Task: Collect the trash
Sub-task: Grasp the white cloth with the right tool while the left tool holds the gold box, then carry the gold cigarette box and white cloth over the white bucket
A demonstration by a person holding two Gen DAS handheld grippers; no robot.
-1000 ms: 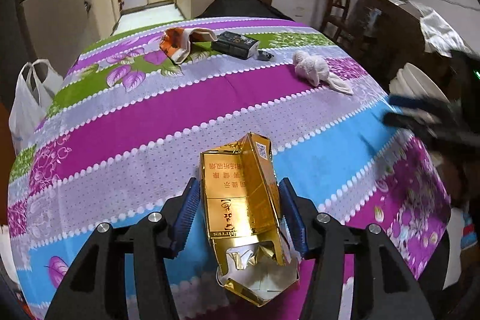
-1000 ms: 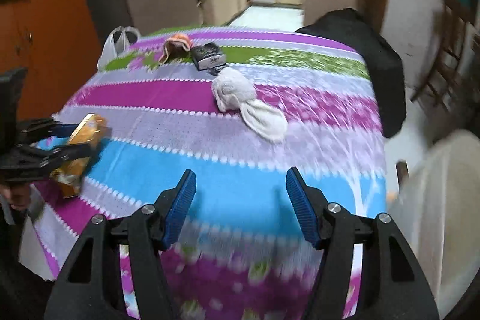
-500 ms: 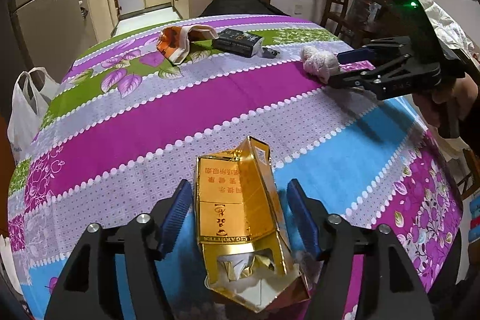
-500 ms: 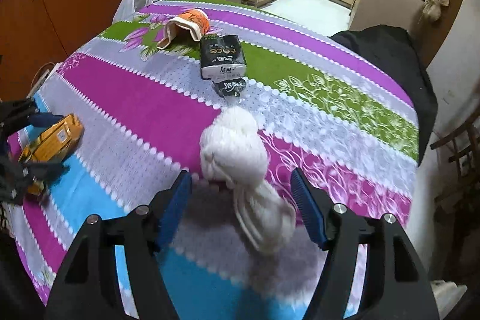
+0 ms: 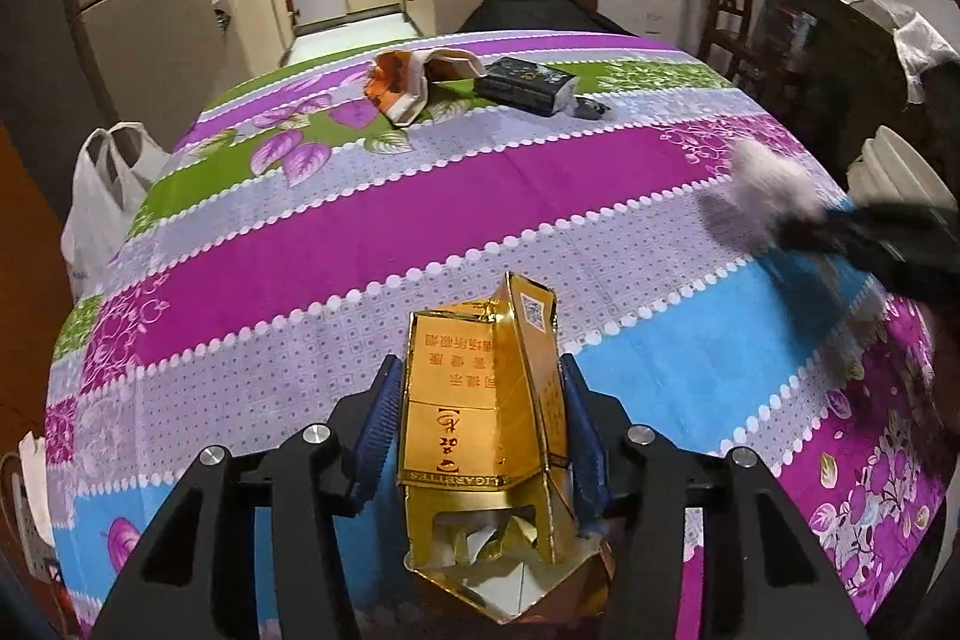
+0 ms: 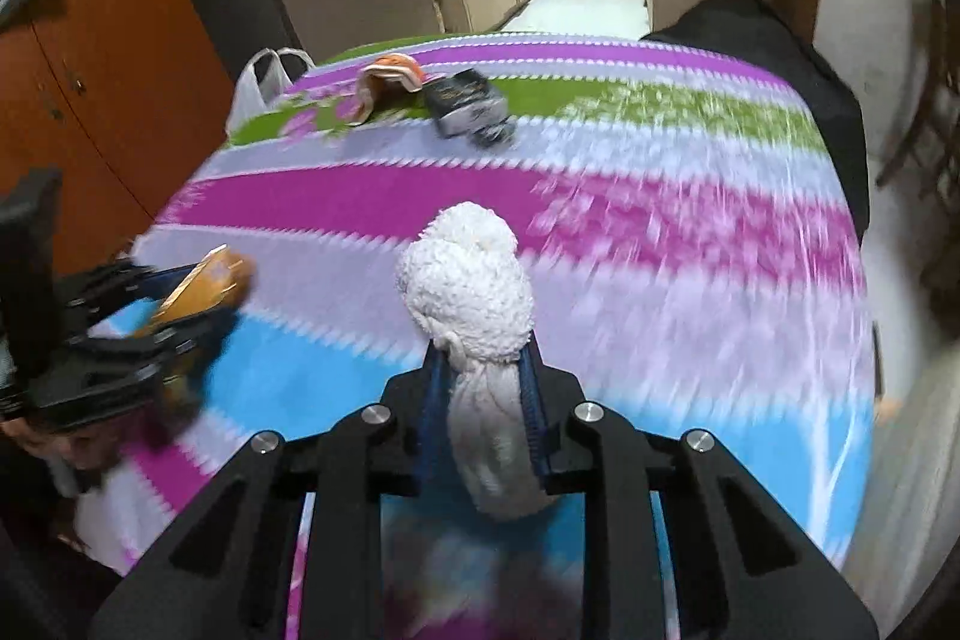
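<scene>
Right now the left gripper (image 5: 480,436) is clamping a crumpled gold cigarette pack (image 5: 480,418), its blue-padded fingers (image 5: 378,430) pressing in against the pack's two long sides, with the torn open end of the pack pointing back toward the camera. The pack is hanging low over the near, blue-and-lilac part of the tabletop (image 5: 360,220), which is wearing a striped floral cloth in purple, green and blue; whether the pack is touching the cloth cannot be told. The right gripper (image 6: 483,400) is squeezing a wad of white tissue (image 6: 474,316), its fingers (image 6: 531,400) sitting narrow around the wad's thinner tail while the fluffy bulb is sticking out in front of them, above the middle of the cloth. In the left wrist view that same gripper and tissue are showing as a blur at the right edge of the tabletop. At the far side of the tabletop an orange and white wrapper (image 5: 408,85) is lying just beside a black packet (image 5: 525,82), and a small dark crumpled scrap (image 5: 591,107) is lying at the packet's right end. A white plastic bag (image 5: 99,202) is hanging off the left edge of the tabletop, and a dark covered chair back (image 6: 762,34) is standing at the far right side.
</scene>
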